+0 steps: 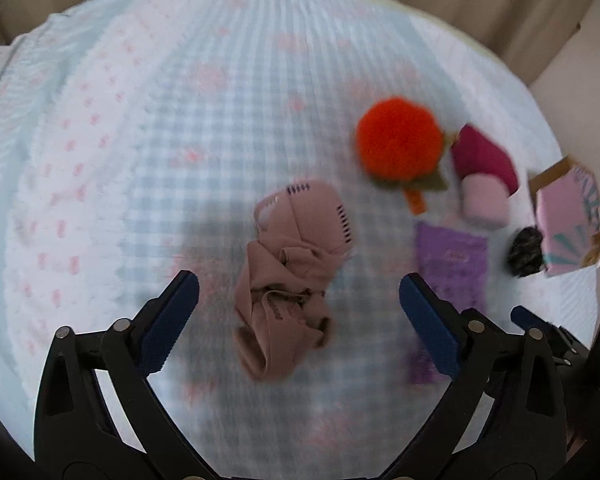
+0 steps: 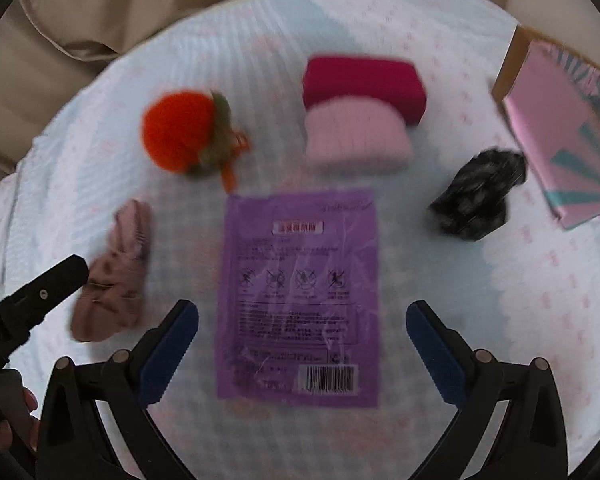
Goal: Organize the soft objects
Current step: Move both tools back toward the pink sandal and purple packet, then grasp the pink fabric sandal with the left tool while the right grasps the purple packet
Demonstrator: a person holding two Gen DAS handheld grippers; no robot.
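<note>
Both grippers are held wide apart with nothing between the blue pads: the left gripper (image 1: 299,310) is poised over a crumpled brown cloth (image 1: 290,280), the right gripper (image 2: 302,340) over a flat purple packet (image 2: 300,296). All of this lies on a pale checked bedspread (image 1: 120,140). From the left wrist view the cloth is seen in full — stitched panel and bunched folds — while the packet is partly hidden behind the right-hand finger. From the right wrist view the packet's barcode and printed symbols are shown, though blurred, and the left gripper's black body is seen at the left edge. An orange pompom (image 2: 178,136), a pink roll (image 2: 356,136) touching a magenta roll (image 2: 364,80), and a black scrunchie (image 2: 478,196) are seen beyond. A pink box (image 2: 560,132) lies at the right; whether anything is in it cannot be told.
</note>
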